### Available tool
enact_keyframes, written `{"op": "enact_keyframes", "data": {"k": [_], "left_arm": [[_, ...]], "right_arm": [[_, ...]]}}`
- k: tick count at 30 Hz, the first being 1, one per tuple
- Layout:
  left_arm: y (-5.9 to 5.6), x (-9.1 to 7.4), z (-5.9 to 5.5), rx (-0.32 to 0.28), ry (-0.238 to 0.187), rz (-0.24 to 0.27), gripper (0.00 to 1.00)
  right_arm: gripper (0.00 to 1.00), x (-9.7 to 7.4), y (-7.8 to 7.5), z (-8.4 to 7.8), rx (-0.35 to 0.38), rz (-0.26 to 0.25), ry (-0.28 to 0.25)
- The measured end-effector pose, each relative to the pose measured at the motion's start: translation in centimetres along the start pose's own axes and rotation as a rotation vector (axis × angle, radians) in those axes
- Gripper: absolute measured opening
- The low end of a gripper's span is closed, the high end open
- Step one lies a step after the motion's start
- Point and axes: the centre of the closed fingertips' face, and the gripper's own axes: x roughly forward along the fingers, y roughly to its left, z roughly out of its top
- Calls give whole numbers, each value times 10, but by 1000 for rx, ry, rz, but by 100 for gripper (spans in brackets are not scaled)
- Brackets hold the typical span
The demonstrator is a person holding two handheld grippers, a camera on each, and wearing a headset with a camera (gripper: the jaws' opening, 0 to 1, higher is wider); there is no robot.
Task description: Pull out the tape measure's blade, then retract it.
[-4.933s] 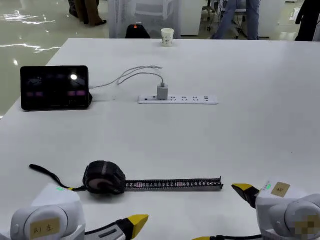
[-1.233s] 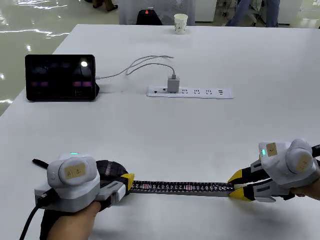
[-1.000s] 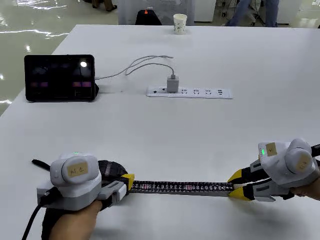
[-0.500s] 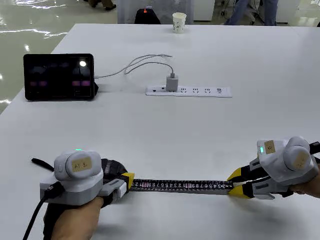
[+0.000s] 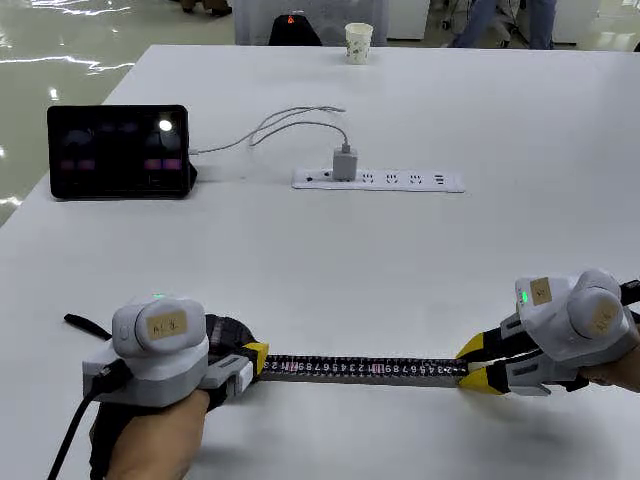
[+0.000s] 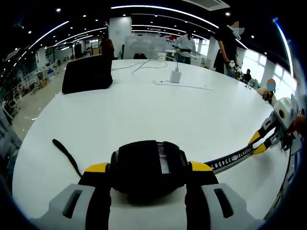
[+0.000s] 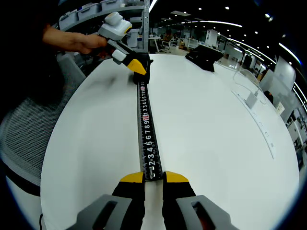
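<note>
A black tape measure case (image 5: 228, 338) lies on the white table (image 5: 400, 260), and my left gripper (image 5: 252, 358) is shut around it. In the left gripper view the case (image 6: 148, 165) sits between the yellow-tipped jaws of the left gripper (image 6: 148, 168). Its wrist strap (image 6: 64, 153) trails to the left. The black blade (image 5: 365, 368) lies flat, pulled out to the right. My right gripper (image 5: 474, 364) is shut on the blade's end. In the right gripper view the blade (image 7: 146, 120) runs from the right gripper (image 7: 153, 178) to the case (image 7: 142, 72).
A dark tablet (image 5: 120, 150) stands at the far left. A white power strip (image 5: 378, 181) with a charger (image 5: 345, 163) and its cable lies mid-table. A paper cup (image 5: 358, 43) stands at the far edge. People stand beyond the table.
Since the oldest frame both grippers have come in and taken hold, the left on the case, the right on the blade's end. Over the last second nothing has visibly moved.
</note>
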Motion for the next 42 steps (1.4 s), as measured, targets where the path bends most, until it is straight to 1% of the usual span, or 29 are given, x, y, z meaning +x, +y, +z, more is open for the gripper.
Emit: {"op": "enact_keyframes", "data": {"k": [26, 42], "left_arm": [[1, 0, 1, -22, -3, -10, 56], [1, -2, 1, -34, -3, -20, 57]], "right_arm": [[9, 1, 0, 0, 10, 2, 0], [9, 16, 2, 19, -1, 22, -21]]}}
